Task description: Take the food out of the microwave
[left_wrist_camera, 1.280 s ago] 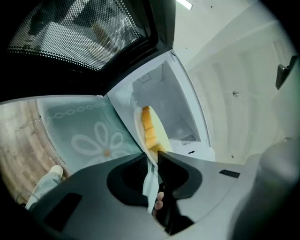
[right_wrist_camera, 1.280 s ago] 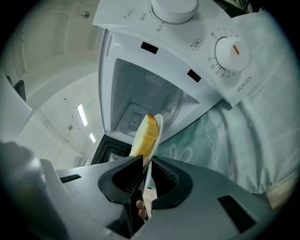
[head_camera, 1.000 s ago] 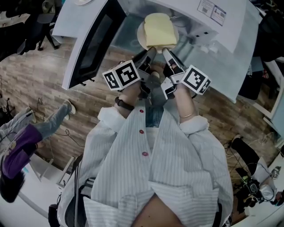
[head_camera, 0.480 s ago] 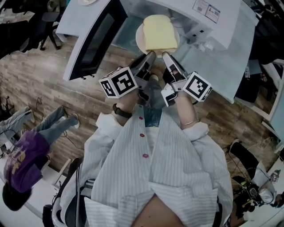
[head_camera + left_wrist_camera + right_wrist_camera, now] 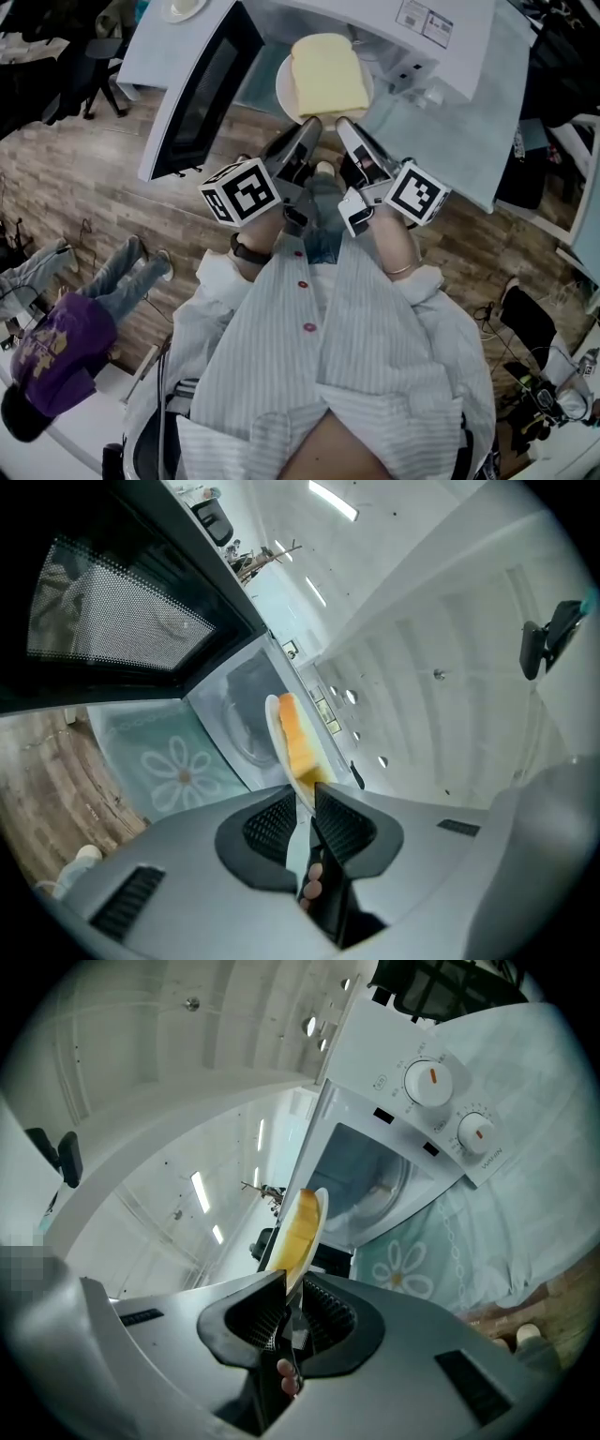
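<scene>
Left gripper (image 5: 312, 122) and right gripper (image 5: 340, 123) fingers (image 5: 302, 139) pinch white plate (image 5: 284, 81) bearing yellow bread slice (image 5: 328, 73).

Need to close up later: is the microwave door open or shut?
Open. The microwave door stands swung out, and the right gripper view looks into the cavity.

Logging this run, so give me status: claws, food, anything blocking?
Left claw and right claw both shut on plate rim. Bread on plate, held in front of open microwave. Door swung wide, nothing blocking.
</scene>
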